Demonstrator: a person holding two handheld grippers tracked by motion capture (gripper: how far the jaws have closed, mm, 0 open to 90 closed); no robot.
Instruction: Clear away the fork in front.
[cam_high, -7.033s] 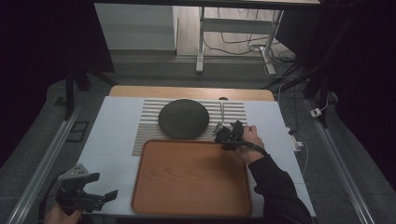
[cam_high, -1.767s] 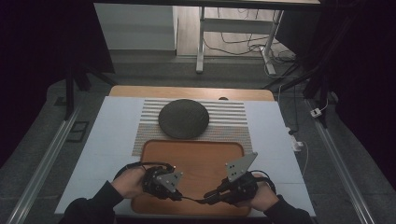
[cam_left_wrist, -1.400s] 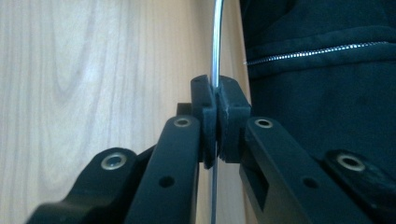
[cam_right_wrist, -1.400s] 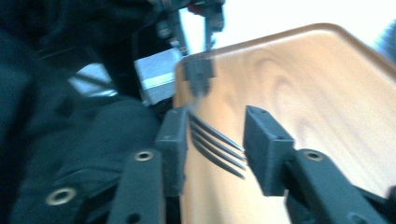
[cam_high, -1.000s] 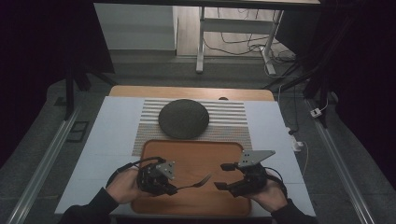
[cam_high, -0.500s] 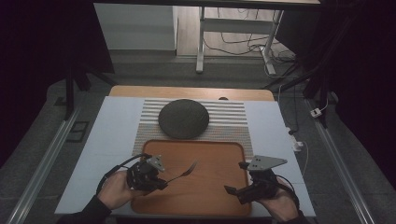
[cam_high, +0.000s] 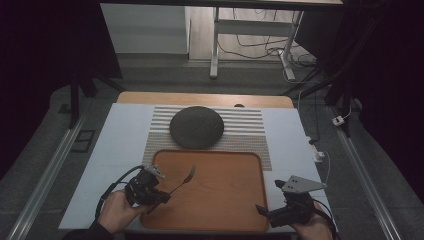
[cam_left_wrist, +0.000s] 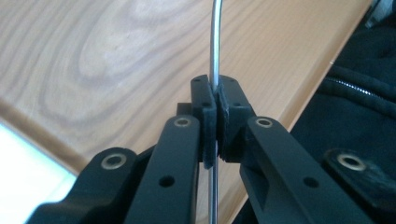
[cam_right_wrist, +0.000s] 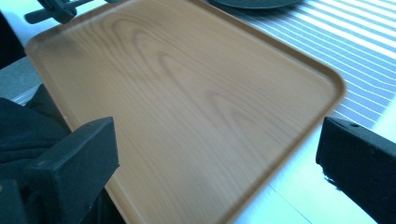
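Steel handle first: my left tongs (cam_high: 159, 196) are clamped tight on the thin metal shaft of the spoon (cam_high: 184, 179), the pads (cam_left_wrist: 208, 122) pressed flat on either side of it with no gap. In the high view the spoon sticks out from that grip up and to the right, its bowl hanging over the left part of the wooden tray (cam_high: 227, 207); I cannot tell whether the bowl touches the wood or rides just above it. My right tongs (cam_high: 263, 212) stand wide open with nothing between them, low at the tray's near right corner, and the right gripper view looks out across bare tray (cam_right_wrist: 196, 107).

So, as I judge it, the hand-over from right to left is done and the spoon now belongs to the left hand alone. What is left seems to be setting it down, either on the tray or by the dark round plate (cam_high: 196, 127) on the striped mat (cam_high: 245, 131) beyond; nothing lies there yet.

Against the frame a second back: both tongs were then close together over the middle of the tray with the spoon between them. Now they are well apart, left gone left with the spoon, right gone right, and the right jaws have just been opening, empty.
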